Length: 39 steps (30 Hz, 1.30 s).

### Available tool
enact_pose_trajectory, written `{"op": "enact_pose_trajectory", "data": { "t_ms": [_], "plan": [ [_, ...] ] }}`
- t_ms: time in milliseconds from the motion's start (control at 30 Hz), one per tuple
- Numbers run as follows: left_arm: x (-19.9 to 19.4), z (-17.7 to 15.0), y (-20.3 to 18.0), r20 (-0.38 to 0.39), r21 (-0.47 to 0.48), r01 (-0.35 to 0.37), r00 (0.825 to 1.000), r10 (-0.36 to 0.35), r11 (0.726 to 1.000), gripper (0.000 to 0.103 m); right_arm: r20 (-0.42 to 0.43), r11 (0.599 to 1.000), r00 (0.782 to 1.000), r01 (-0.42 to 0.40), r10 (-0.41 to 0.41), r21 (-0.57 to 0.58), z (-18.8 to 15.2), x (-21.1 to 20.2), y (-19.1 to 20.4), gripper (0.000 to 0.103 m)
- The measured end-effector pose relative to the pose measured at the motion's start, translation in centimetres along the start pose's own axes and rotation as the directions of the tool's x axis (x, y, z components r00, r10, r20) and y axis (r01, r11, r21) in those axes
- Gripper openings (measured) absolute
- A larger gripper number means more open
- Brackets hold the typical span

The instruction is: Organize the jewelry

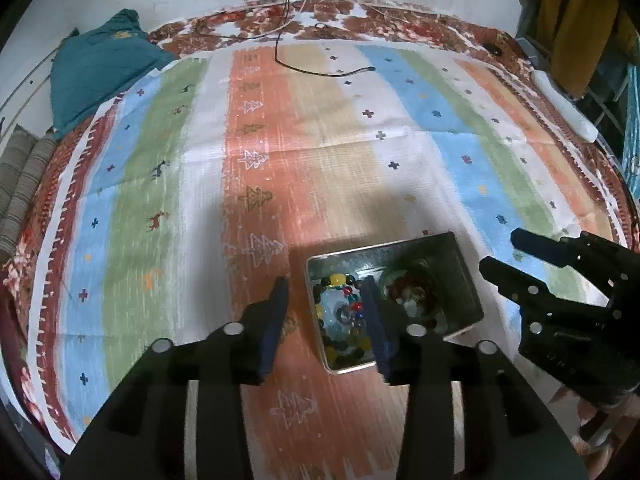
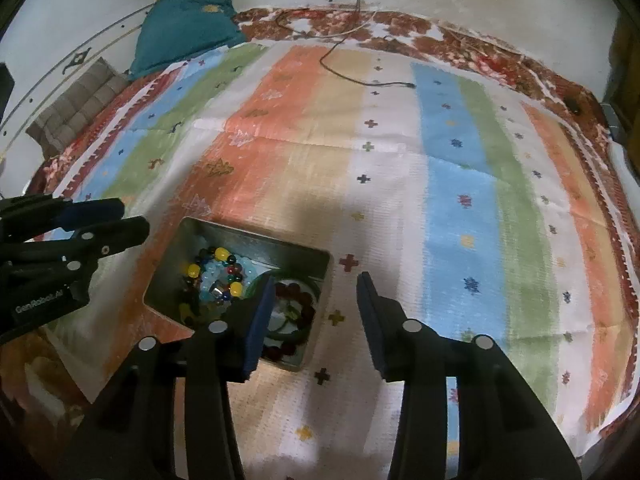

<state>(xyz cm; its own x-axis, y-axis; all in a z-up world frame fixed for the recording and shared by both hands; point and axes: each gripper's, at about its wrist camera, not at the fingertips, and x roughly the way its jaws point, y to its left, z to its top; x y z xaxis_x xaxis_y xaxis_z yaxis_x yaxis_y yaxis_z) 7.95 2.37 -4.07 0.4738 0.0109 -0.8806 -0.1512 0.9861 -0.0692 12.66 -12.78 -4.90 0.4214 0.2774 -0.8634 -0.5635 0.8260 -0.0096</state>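
A small metal box [image 1: 466, 276] sits on the striped cloth and holds jewelry: a multicoloured bead necklace [image 1: 340, 312] on its left side and dark red bead bracelets [image 1: 412, 290] on its right. My left gripper [image 1: 326, 292] is open and empty, just above the box's left half. My right gripper [image 2: 316, 288] is open and empty over the box's right edge; the box [image 2: 176, 252], coloured beads [image 2: 218, 272] and red bracelet [image 2: 296, 300] show below it. Each gripper shows in the other's view: the right one [image 1: 500, 252], the left one [image 2: 132, 220].
A striped patterned cloth [image 1: 320, 140] covers a bed. A teal cushion [image 1: 100, 68] lies at the far left, a black cable [image 1: 320, 70] at the far edge, a white remote-like object [image 1: 564, 104] at the right. Yellow cloth [image 1: 572, 12] hangs at the right.
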Motion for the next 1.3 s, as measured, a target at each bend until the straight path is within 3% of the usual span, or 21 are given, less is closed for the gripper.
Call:
{"op": "enact_pose_trajectory", "data": {
  "t_ms": [167, 333, 667, 800, 1300],
  "plan": [
    [-1.3, -1.1, 0.1, 0.023, 0.003, 0.024, 0.999, -0.024, 1.000, 0.053, 0.041, 1.000, 0.999, -0.017, 0.016, 0.019, -0.6, -1.8, -0.3, 0.058],
    [-2.8, -2.2, 0.3, 0.047, -0.013, 0.071, 0.996, -0.071, 0.997, 0.056, 0.084, 0.999, 0.996, -0.033, 0.032, 0.014, -1.1, -3.4, -0.3, 0.070],
    [-4.8, -3.7, 0.1, 0.102, -0.005, 0.108, 0.989, -0.107, 0.994, 0.082, 0.130, 0.999, 0.991, -0.035, 0.034, 0.005, -1.8, -5.3, -0.2, 0.091],
    [-5.2, -4.1, 0.1, 0.115, -0.009, 0.121, 0.986, -0.119, 0.993, 0.091, 0.137, 0.999, 0.990, -0.038, 0.038, -0.002, -1.9, -5.7, -0.2, 0.094],
    [-5.8, -4.6, -0.2, 0.131, 0.002, 0.105, 0.986, -0.104, 0.994, 0.097, 0.165, 1.000, 0.986, -0.015, 0.016, -0.008, -1.5, -6.8, -0.2, 0.094]
  ]
}}
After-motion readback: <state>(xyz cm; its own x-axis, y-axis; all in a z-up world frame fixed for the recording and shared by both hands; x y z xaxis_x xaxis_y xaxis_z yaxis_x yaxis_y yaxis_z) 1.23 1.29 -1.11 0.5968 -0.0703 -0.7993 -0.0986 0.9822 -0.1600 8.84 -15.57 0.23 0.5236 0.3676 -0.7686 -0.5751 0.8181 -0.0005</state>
